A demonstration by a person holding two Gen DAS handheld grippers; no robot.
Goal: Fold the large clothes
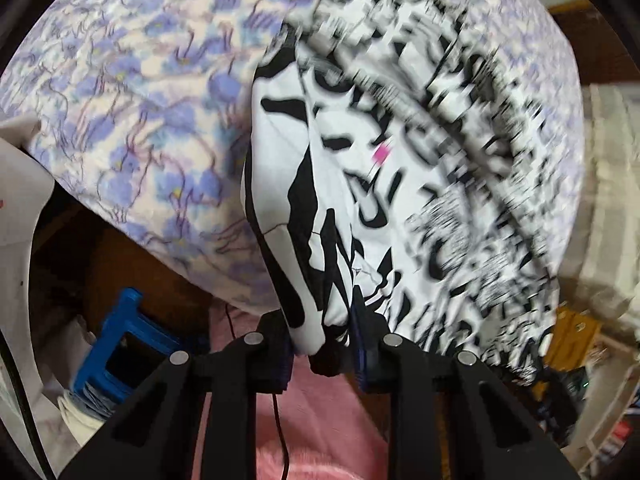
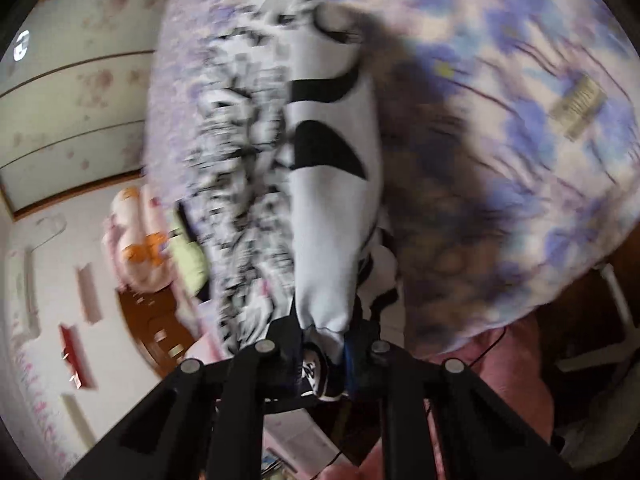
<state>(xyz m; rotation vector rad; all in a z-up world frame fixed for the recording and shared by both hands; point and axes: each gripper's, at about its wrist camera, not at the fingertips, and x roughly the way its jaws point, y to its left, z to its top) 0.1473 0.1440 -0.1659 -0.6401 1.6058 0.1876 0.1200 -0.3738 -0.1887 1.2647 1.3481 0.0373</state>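
Over on the left of the left wrist view, a blue plastic stool [image 1: 120,344] sits low in the frame beside the flowered bed cover [image 1: 132,92], which fills the upper left. Moving across, the black-and-white printed garment [image 1: 360,184] drapes from the centre of the frame down to the bottom middle, where the left tool [image 1: 320,350] has its jaws drawn narrow and pinched on a bunched edge of the cloth. That grip looks meant to carry one corner, so the fabric hangs free and flattens under its own weight. Below the jaws a pink cloth [image 1: 320,420] shows, with a thin dark cord across it. In the right wrist view, a patterned wall occupies the left, then the same garment [image 2: 328,208] runs from top centre down to the right tool [image 2: 324,356], also narrow and clamped on a gathered hem. The bed cover [image 2: 520,140] spreads across the right, shadowed beside the cloth. With both corners held, I'd judge the garment is being raised to spread it for a fold.
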